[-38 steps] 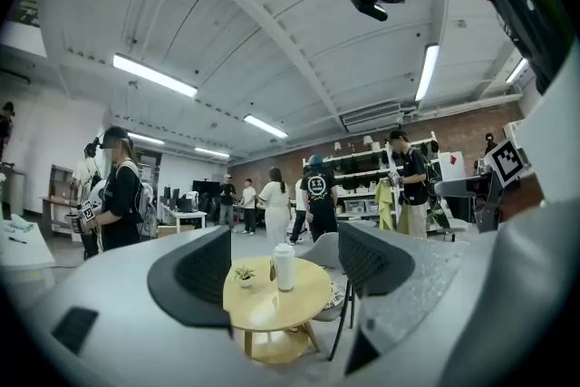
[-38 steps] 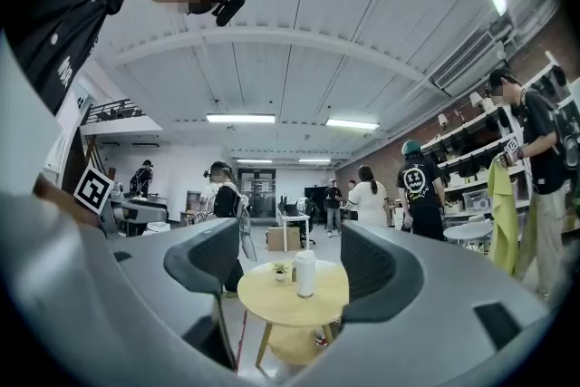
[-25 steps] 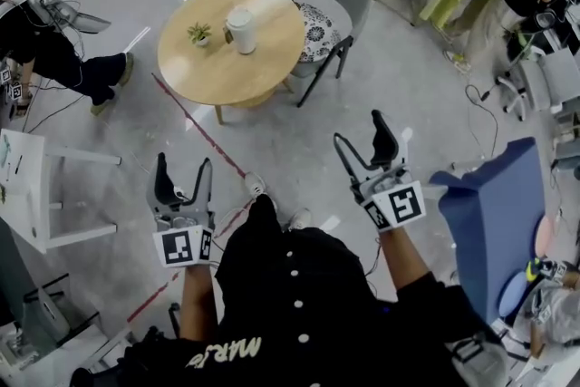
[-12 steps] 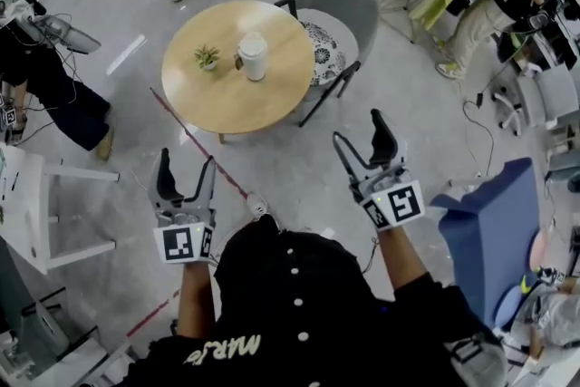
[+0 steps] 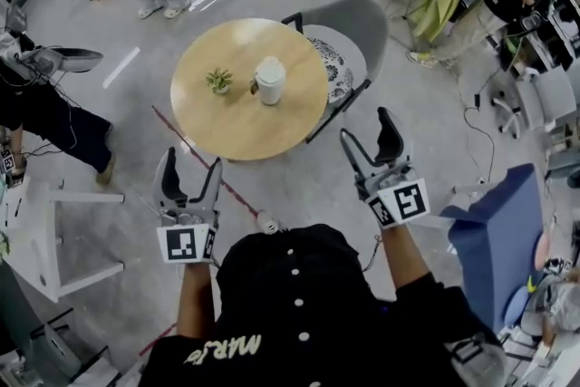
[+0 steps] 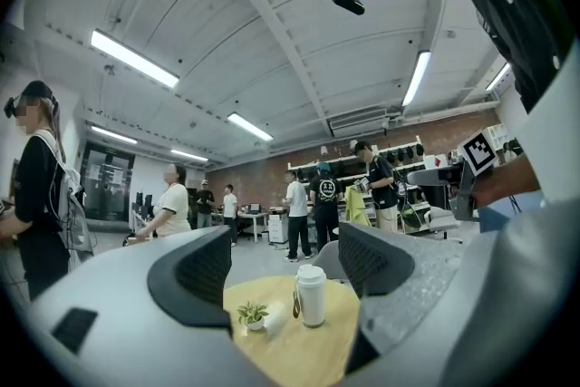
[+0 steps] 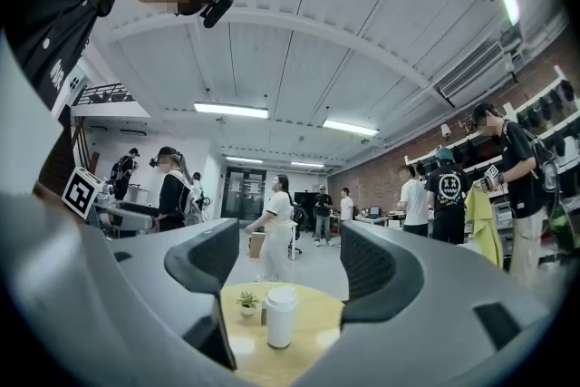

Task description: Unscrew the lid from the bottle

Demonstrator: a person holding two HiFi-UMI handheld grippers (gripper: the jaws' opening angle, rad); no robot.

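The bottle (image 5: 269,81), lid on, stands upright on the round table (image 5: 227,118) beside a small plant (image 5: 218,81). Left gripper (image 5: 188,179) and right gripper (image 5: 372,143) hover short of the table, jaws apart and empty

Ahead of me a round wooden table (image 5: 272,127) stands on the grey floor (image 5: 299,186). Near the middle of its top I see a white bottle (image 5: 270,82), upright with its lid (image 5: 269,66) on. A small potted plant (image 5: 219,81) sits just beside it on my left, not touching it.
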